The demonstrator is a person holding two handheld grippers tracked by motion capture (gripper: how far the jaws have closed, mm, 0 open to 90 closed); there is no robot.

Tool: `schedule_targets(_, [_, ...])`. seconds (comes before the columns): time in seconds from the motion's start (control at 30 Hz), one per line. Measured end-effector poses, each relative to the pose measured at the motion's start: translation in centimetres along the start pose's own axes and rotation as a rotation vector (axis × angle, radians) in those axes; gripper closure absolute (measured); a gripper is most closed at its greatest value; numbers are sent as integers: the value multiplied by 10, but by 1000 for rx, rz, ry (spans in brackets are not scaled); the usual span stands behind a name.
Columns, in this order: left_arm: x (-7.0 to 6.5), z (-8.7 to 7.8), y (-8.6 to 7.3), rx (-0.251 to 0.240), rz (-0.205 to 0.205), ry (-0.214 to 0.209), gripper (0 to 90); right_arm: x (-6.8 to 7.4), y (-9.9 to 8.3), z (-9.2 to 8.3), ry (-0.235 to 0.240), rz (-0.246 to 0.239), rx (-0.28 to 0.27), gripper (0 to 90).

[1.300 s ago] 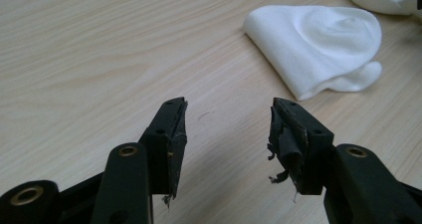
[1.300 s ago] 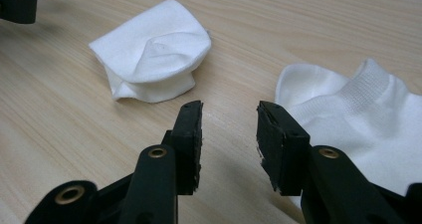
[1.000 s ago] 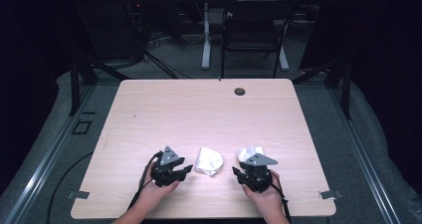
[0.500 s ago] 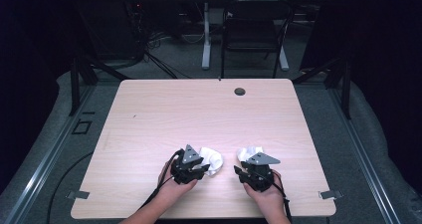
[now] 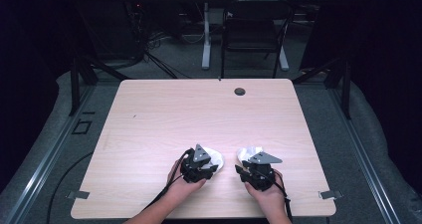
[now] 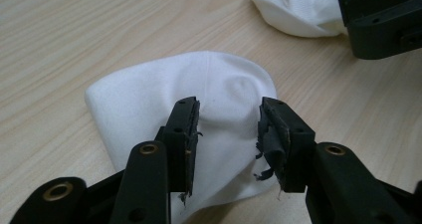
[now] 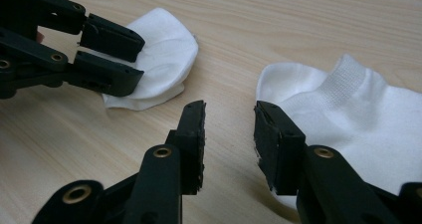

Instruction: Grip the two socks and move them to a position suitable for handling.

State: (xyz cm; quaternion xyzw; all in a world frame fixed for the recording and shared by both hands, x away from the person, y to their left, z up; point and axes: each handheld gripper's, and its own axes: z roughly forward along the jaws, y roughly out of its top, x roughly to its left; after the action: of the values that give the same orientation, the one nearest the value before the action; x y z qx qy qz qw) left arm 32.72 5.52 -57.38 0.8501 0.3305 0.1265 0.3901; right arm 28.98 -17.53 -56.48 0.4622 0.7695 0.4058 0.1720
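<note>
Two white socks lie near the table's (image 5: 149,114) front edge; take the table's grommet hole (image 5: 240,91) as landmark: both socks sit well in front of it, toward you; left sock (image 6: 199,109) front-left of the hole, right sock (image 7: 358,114) front-right, apart from each other with bare wood between.

Your left gripper (image 6: 226,129) has just been closing its jaws, then eased a little; they now straddle a fold of the left sock, fabric between them, pads not clearly pressing, so no grip yet. Your right gripper (image 7: 229,134) has jaws apart; one jaw rests at the right sock's edge beside the ribbed cuff, nothing clamped.

Judged progress: early; both socks flat and separate, neither lifted, pairing or folding all left to do.

Around: chair (image 5: 254,35) and cables on the floor beyond the hole, off the table; nothing on the table stands in your way.
</note>
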Motion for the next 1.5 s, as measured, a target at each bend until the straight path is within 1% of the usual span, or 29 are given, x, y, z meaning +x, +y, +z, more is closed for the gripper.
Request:
schedule_targets(0.03, [0, 2, -1, 13, 5, 7, 653, 0, 0, 0, 1, 5, -1, 650])
schedule_targets(0.17, [1, 3, -1, 20, 15, 13, 772, -1, 0, 0, 3, 6, 0, 650])
schedule_targets(0.2, [1, 3, -1, 24, 15, 15, 772, -1, 0, 0, 3, 6, 0, 650])
schedule_targets(0.23, [2, 3, -1, 23, 12, 15, 831, 0, 0, 0, 3, 6, -1, 650])
schedule_targets(0.3, [3, 1, 0, 10, 0, 20, 897, 0, 0, 1, 5, 9, -5, 650])
schedule_targets(0.4, [6, -2, 1, 2, -18, 15, 900, 1, 0, 1, 3, 2, 7, 650])
schedule_targets(0.43, [7, -3, 1, -8, -25, 16, 900, 1, 0, 1, 2, 1, 7, 650])
schedule_targets(0.5, [8, -4, 2, -7, -27, 8, 900, 2, 0, 2, 7, 3, 2, 650])
schedule_targets(0.53, [8, -7, 2, -16, -35, 5, 900, 2, 0, 2, 4, 1, 3, 650])
schedule_targets(0.67, [7, -9, 3, -20, -34, -3, 900, 2, 1, 2, 3, 0, 6, 650])
schedule_targets(0.7, [6, -9, 3, -25, -29, -11, 855, 2, 1, 2, 4, 3, 5, 650])
schedule_targets(0.73, [5, -9, 3, -33, -28, -26, 855, 2, 1, 2, 4, 3, 5, 650])
schedule_targets(0.77, [1, -8, 4, -34, -25, -44, 783, 1, 1, 2, 3, 2, 1, 650])
schedule_targets(0.8, [1, -8, 4, -34, -25, -44, 765, 1, 1, 2, 3, 2, 1, 650])
schedule_targets(0.83, [-2, -5, 4, -30, -11, -37, 736, 1, 1, 2, 5, 5, -5, 649])
schedule_targets(0.9, [-3, -3, 4, -21, -4, -36, 665, 1, 1, 1, 3, 7, -8, 649])
schedule_targets(0.93, [-4, -1, 4, -15, -5, -36, 665, 1, 1, 1, 3, 7, -8, 649])
schedule_targets(1.0, [-5, 3, 2, 1, -2, -34, 623, 1, 1, 0, 2, 5, -2, 649])
schedule_targets(1.03, [-5, 6, 1, 26, 9, -18, 613, 0, 1, 0, 5, 8, -3, 649])
schedule_targets(1.07, [-6, 7, 0, 32, 13, -8, 633, 0, 1, 0, 5, 10, -4, 649])
schedule_targets(1.1, [-6, 7, 0, 32, 13, -8, 660, 0, 1, 0, 5, 10, -4, 649])
schedule_targets(1.13, [-6, 7, -1, 25, 18, 5, 660, 0, 1, 0, 5, 10, -4, 649])
schedule_targets(1.2, [-6, 6, 0, 27, 21, 9, 785, 0, 1, 0, 4, 11, -5, 649])
schedule_targets(1.23, [-6, 6, 1, 24, 12, 2, 838, 0, 1, 0, 5, 11, -5, 649])
schedule_targets(1.3, [-5, 6, 1, 26, 8, -1, 857, 0, 1, 0, 5, 10, -3, 649])
schedule_targets(1.33, [-4, 5, 1, 20, -1, -11, 870, 0, 1, 0, 5, 7, -1, 649])
schedule_targets(1.4, [-3, 3, 2, 7, -16, -18, 893, 1, 1, 1, 6, 5, -5, 648])
schedule_targets(1.47, [-2, 0, 4, -4, -22, -24, 900, 1, 1, 1, 7, 7, -7, 648])
schedule_targets(1.5, [-2, -1, 5, -13, -32, -27, 900, 1, 1, 2, 10, 7, -6, 647])
